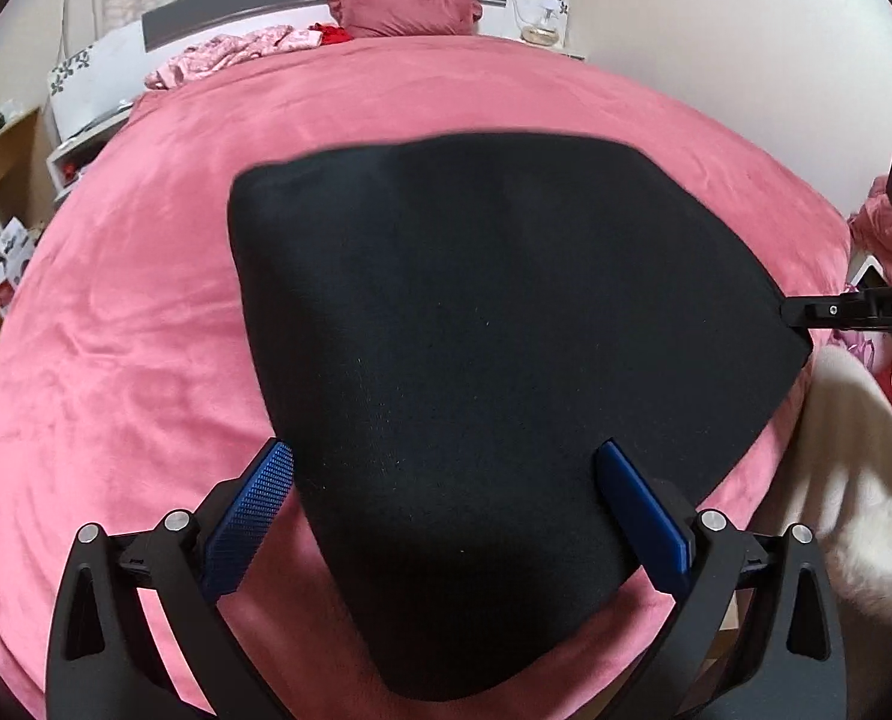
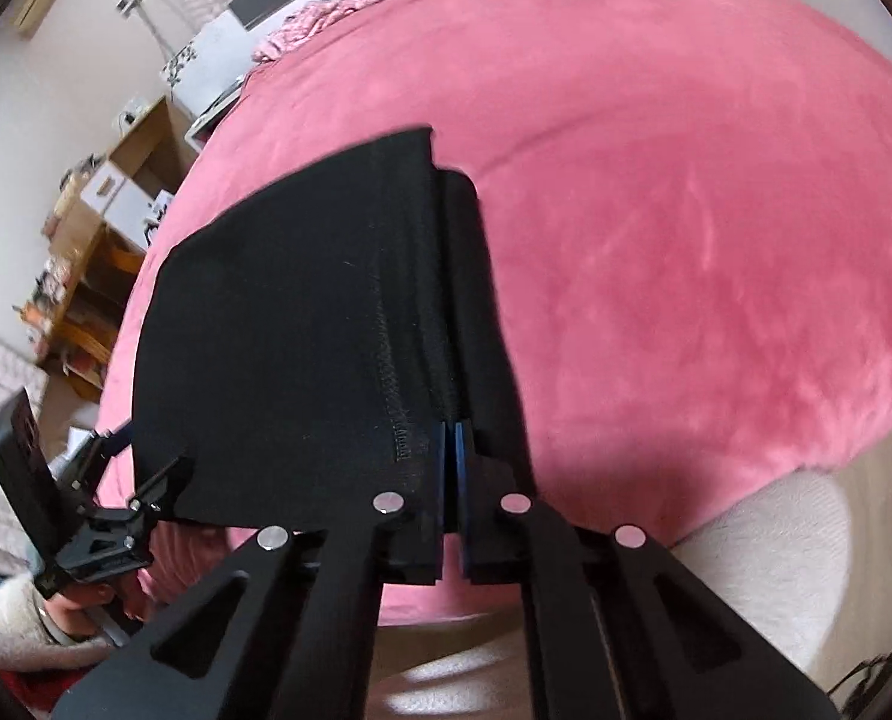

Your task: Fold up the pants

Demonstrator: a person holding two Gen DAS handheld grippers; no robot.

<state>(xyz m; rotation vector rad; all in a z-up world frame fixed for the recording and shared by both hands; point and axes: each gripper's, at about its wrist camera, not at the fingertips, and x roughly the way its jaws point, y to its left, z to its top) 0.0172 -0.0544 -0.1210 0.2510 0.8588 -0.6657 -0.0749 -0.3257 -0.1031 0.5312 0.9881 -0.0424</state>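
Note:
The black pants (image 1: pixel 494 324) lie folded in a wide bundle on the pink bedspread (image 1: pixel 146 312) near its front edge. My left gripper (image 1: pixel 446 456) is open, its blue pads on either side of the bundle's near end, which lies between them. My right gripper (image 2: pixel 451 429) is shut on the pants (image 2: pixel 302 324) at their right edge, by the stitched waistband. In the left wrist view the right gripper (image 1: pixel 797 313) reaches in from the right and pinches the pants' far right corner. In the right wrist view the left gripper (image 2: pixel 164 474) sits at the pants' lower left edge.
A pink pillow (image 1: pixel 404 3) and crumpled pink and red clothes (image 1: pixel 236 51) lie at the head of the bed. A wooden shelf unit (image 2: pixel 92 276) stands left of the bed. A white fluffy item (image 1: pixel 854 492) lies off the bed's right front corner.

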